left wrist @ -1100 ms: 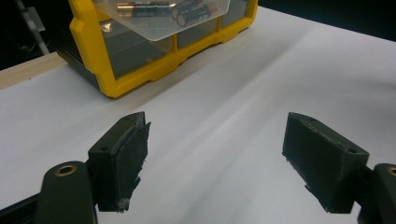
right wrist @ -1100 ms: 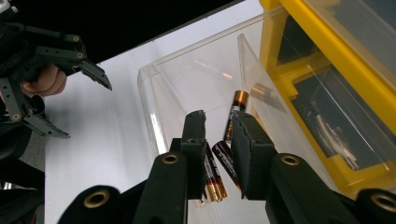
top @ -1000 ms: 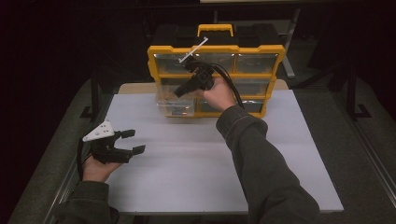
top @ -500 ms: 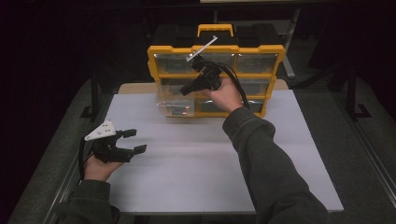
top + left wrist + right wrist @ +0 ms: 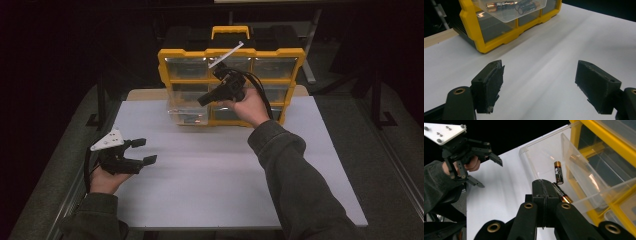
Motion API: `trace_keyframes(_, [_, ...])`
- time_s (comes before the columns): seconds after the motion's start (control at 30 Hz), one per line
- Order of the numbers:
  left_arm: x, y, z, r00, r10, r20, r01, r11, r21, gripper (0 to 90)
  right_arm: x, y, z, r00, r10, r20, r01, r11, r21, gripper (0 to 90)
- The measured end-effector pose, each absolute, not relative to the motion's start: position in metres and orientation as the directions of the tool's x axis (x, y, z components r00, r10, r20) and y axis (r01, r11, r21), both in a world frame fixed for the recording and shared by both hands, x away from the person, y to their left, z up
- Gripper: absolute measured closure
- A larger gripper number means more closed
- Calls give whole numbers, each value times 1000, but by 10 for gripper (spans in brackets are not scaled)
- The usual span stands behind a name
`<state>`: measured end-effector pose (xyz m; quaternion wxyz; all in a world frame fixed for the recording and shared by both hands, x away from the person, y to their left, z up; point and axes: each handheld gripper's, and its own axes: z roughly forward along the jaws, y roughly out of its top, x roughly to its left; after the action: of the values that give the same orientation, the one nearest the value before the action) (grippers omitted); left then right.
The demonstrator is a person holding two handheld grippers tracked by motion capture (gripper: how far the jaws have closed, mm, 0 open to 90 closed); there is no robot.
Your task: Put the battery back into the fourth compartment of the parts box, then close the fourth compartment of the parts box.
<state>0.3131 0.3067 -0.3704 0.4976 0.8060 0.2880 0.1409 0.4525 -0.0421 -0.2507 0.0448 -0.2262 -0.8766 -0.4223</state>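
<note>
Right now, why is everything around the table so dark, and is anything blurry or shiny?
High view: light falls on the white table; surroundings near black. Left gripper view: the pulled-out clear drawer is sharp, soft sheen on the table. Right gripper view: glare streaks on the drawer's walls; the right gripper looks sharp.

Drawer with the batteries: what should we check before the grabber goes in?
1. Drawer pulled out of the yellow organizer: ok.
2. Batteries easy to see: ok, two lie loose in the drawer.
3. Right gripper ready to grab: not ok, its jaws are shut with nothing between them.
4. Left gripper out of the way: ok, open over the white table, apart from the drawer.
5. Right gripper clear of the drawer's wall: cannot tell.
</note>
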Motion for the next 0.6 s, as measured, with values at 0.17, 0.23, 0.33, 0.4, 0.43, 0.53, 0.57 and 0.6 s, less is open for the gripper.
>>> trace_keyframes(0.17, [314, 307, -370, 796, 603, -52, 322, -349, 880, 217, 446, -44, -249, -903, 344, 257, 415, 546, 727, 888])
trace_keyframes(0.23, [314, 307, -370, 797, 602, -51, 321, -351, 879, 217, 443, -43, -249, -907, 339, 251, 408, 551, 728, 888])
trace_keyframes(0.33, [314, 307, -370, 796, 603, -51, 322, -350, 880, 217, 437, -42, -251, -911, 328, 249, 399, 556, 729, 888])
trace_keyframes(0.4, [313, 307, -370, 797, 602, -51, 322, -352, 879, 217, 434, -42, -253, -914, 320, 248, 394, 559, 730, 887])
trace_keyframes(0.43, [313, 306, -370, 797, 601, -51, 323, -353, 878, 217, 433, -41, -255, -914, 318, 254, 397, 559, 728, 887])
trace_keyframes(0.53, [313, 306, -370, 798, 601, -51, 322, -353, 878, 217, 430, -40, -260, -916, 311, 255, 393, 566, 725, 887])
trace_keyframes(0.57, [313, 307, -370, 798, 601, -51, 322, -353, 878, 217, 429, -39, -261, -915, 313, 256, 396, 569, 721, 887])
trace_keyframes(0.6, [313, 307, -370, 797, 602, -52, 323, -353, 878, 217, 429, -38, -262, -918, 308, 251, 389, 573, 721, 887])
